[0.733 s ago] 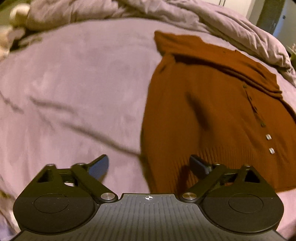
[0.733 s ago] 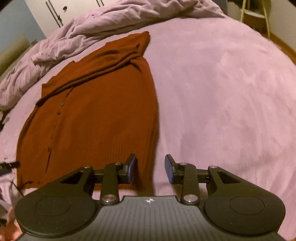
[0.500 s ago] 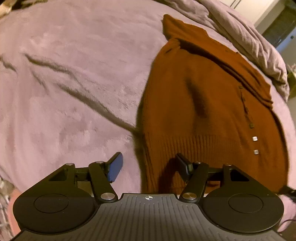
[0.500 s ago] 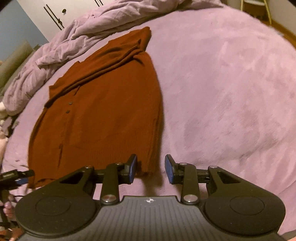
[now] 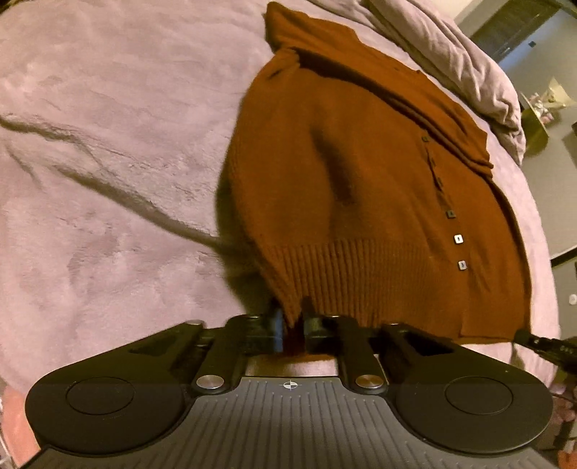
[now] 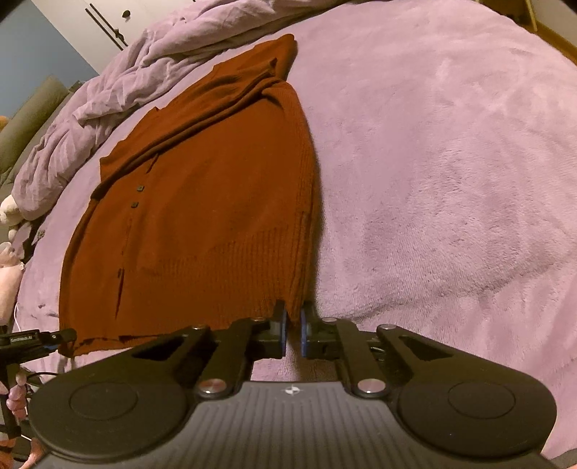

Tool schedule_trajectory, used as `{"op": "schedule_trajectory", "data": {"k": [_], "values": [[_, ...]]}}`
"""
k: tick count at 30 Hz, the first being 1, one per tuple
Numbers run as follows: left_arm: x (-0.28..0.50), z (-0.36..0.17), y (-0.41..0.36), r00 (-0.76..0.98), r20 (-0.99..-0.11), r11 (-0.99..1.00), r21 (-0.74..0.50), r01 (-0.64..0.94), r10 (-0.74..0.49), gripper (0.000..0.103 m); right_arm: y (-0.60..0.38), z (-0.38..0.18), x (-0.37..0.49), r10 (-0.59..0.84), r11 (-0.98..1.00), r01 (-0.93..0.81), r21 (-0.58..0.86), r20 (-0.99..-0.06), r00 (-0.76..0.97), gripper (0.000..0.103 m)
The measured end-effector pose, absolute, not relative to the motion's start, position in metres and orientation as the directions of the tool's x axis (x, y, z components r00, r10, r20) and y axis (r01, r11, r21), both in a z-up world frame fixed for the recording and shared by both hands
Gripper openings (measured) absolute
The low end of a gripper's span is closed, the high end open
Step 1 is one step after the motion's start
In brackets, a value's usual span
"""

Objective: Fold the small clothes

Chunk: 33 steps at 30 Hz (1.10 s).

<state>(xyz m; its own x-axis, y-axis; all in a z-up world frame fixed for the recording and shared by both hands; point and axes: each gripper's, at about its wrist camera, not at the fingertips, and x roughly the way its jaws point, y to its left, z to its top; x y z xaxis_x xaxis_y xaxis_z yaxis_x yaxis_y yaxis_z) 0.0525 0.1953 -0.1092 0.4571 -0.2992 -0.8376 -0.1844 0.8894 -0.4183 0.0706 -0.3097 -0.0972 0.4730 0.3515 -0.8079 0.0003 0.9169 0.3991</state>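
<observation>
Two tools pinched the near hem of one rust-brown cardigan, each at a bottom corner. The left tool had just been closing, and its jaws stood pressed on the ribbed corner at the garment's left edge. The right tool had likewise just been closing, its blue-padded fingers nipping the hem corner at the garment's right edge. Each tool's tip showed at the margin of the other's view.

The cardigan lay flat and face up on the bed, hem toward the cameras, with a row of small square buttons running up its front. Its upper part was bunched into folds, and one sleeve end reached toward the far side.

No container showed in either view. The bed carried a plush lilac blanket with a few long creases. A crumpled lilac duvet was heaped along the far edge, just beyond the cardigan. Pale cupboard doors with dark handles stood behind it, beside a blue wall.
</observation>
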Motion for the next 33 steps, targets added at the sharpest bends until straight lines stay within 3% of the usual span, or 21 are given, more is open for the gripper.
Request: {"op": "schedule_trajectory", "data": {"k": [11, 17, 24, 27, 29, 33], "values": [[0.09, -0.034, 0.207, 0.629, -0.685, 0.838, -0.538, -0.096, -0.368, 0.008, -0.318, -0.059, 0.11, 0.453, 0.847, -0.018, 0.532, -0.703, 0.548, 0.004], [0.144, -0.019, 0.211, 0.706, -0.655, 0.867, -0.484, -0.117, -0.27, 0.008, -0.295, -0.031, 0.166, 0.414, 0.875, -0.074, 0.478, -0.66, 0.628, 0.004], [0.19, -0.049, 0.202, 0.718, -0.686, 0.911, -0.364, -0.196, -0.12, 0.01, -0.263, -0.049, 0.233, 0.277, 0.948, -0.069, 0.312, -0.696, 0.662, 0.004], [0.187, -0.055, 0.207, 0.737, -0.669, 0.93, -0.328, -0.169, -0.102, 0.029, -0.26, -0.054, 0.241, 0.302, 0.942, -0.099, 0.319, -0.686, 0.662, 0.01], [0.184, -0.057, 0.214, 0.753, -0.651, 0.944, -0.299, -0.137, -0.097, 0.037, -0.262, -0.055, 0.241, 0.309, 0.943, -0.125, 0.308, -0.673, 0.672, 0.029], [0.187, -0.063, 0.224, 0.729, -0.671, 0.954, -0.286, -0.089, -0.133, 0.051, -0.257, -0.056, 0.233, 0.287, 0.956, -0.243, 0.163, -0.678, 0.677, 0.034]]}}
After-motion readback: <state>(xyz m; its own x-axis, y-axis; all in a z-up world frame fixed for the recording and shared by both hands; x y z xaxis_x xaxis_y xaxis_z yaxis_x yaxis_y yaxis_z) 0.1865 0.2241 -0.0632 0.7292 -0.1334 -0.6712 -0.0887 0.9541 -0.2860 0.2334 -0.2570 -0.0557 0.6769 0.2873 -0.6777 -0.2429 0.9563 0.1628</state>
